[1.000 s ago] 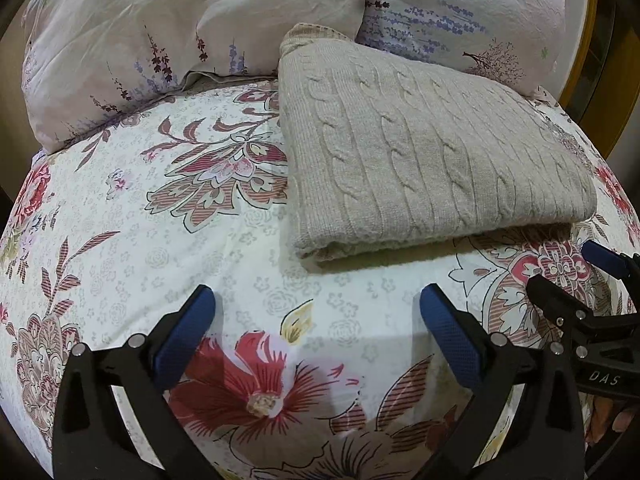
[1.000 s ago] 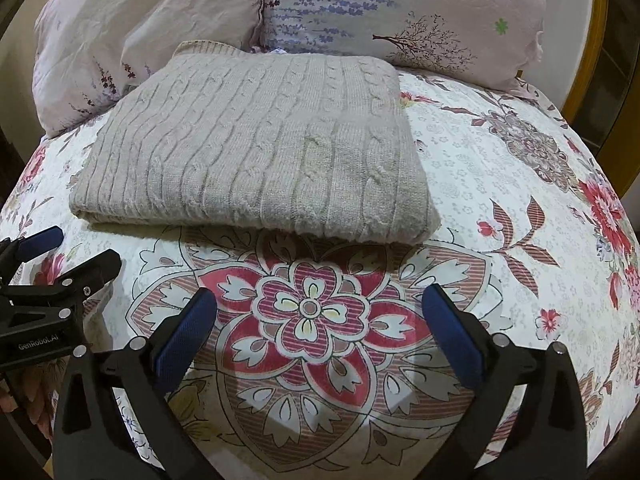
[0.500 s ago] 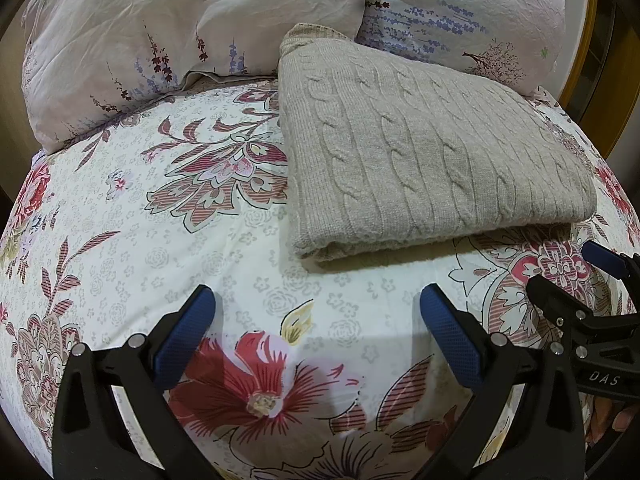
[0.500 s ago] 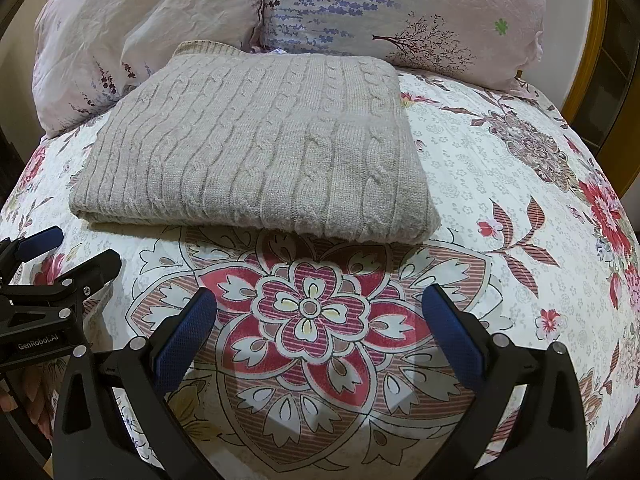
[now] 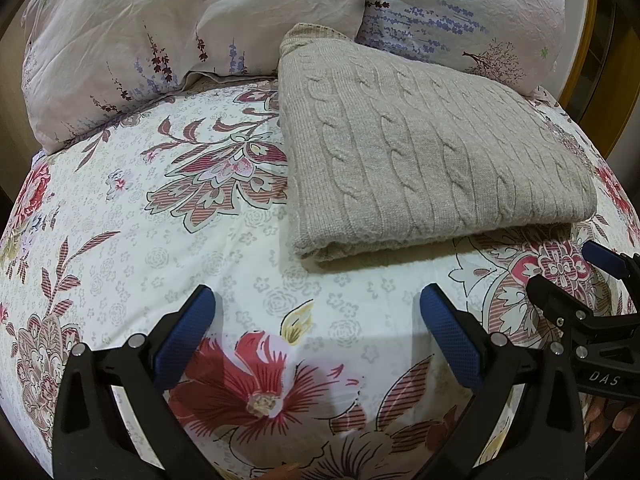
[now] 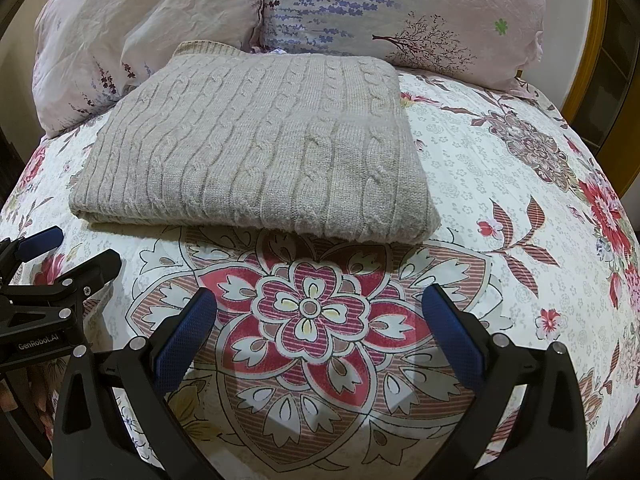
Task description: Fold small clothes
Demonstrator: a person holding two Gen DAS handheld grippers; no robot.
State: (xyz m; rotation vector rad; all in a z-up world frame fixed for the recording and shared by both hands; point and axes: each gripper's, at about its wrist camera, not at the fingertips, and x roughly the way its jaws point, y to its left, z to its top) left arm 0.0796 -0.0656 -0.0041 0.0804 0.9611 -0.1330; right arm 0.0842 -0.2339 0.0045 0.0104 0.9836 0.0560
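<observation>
A beige cable-knit sweater (image 5: 424, 160) lies folded into a flat rectangle on the floral bedsheet (image 5: 160, 240); it also shows in the right wrist view (image 6: 260, 160). My left gripper (image 5: 316, 328) is open and empty, hovering over the sheet just in front of the sweater's near left corner. My right gripper (image 6: 318, 326) is open and empty, in front of the sweater's near edge. Each gripper appears at the side of the other's view: the right one (image 5: 580, 280) and the left one (image 6: 60, 264).
Two floral pillows (image 5: 180, 32) (image 6: 400, 12) lean at the head of the bed, touching the sweater's far edge. A yellow wooden frame (image 6: 592, 40) stands at the right. Bare sheet (image 6: 520, 200) lies right of the sweater.
</observation>
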